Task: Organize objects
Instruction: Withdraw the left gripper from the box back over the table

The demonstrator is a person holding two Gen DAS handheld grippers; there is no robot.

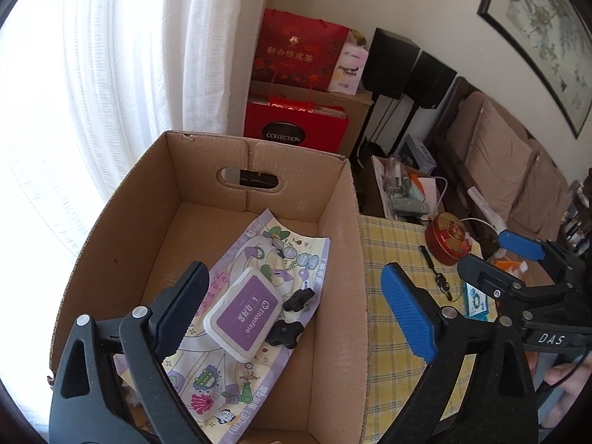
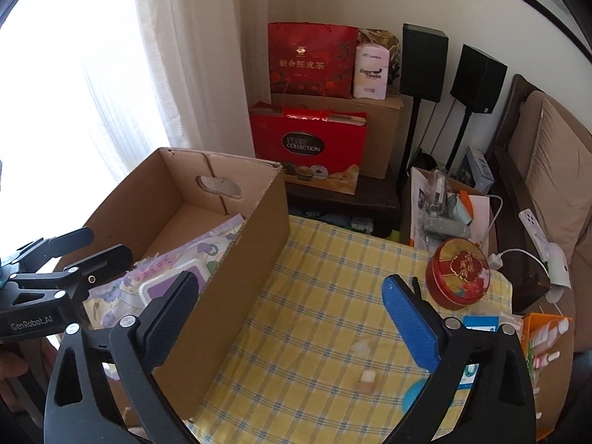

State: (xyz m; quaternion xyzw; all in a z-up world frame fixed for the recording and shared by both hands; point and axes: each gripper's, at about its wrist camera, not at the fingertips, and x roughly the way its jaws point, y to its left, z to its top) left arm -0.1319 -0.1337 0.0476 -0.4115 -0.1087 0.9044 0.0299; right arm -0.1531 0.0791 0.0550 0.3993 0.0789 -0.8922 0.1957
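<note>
Crowding the table: a round red metal tin with a gold flower lid (image 2: 458,272) sits on the yellow plaid tablecloth (image 2: 325,296), a thin black lanyard strap (image 1: 434,272) just beside it; red gift bags (image 2: 309,144) and two black speakers on stands (image 2: 423,63) stand against the far wall, a brown sofa (image 1: 495,162) on the right.
Barrier: the open brown cardboard box (image 1: 344,259) has a tall near wall that rises between the tablecloth and the box floor.
Task's thing: a flat pack of wet wipes with a pale purple cartoon print and a white-framed purple flip lid (image 1: 242,316) lies slanted on the box floor, two small black star-shaped knobs (image 1: 292,318) resting on it beside the lid.
Left gripper (image 1: 296,318): jaws wide apart, nothing between the pads, above the pack inside the box.
Right gripper (image 2: 292,327): jaws wide apart and empty, straddling the box's near corner and the tablecloth.
Hard to make out: two small pale objects (image 2: 366,377) on the cloth are blurred; in the right wrist view the box wall hides most of the pack; items at the table's right edge are cut off.
</note>
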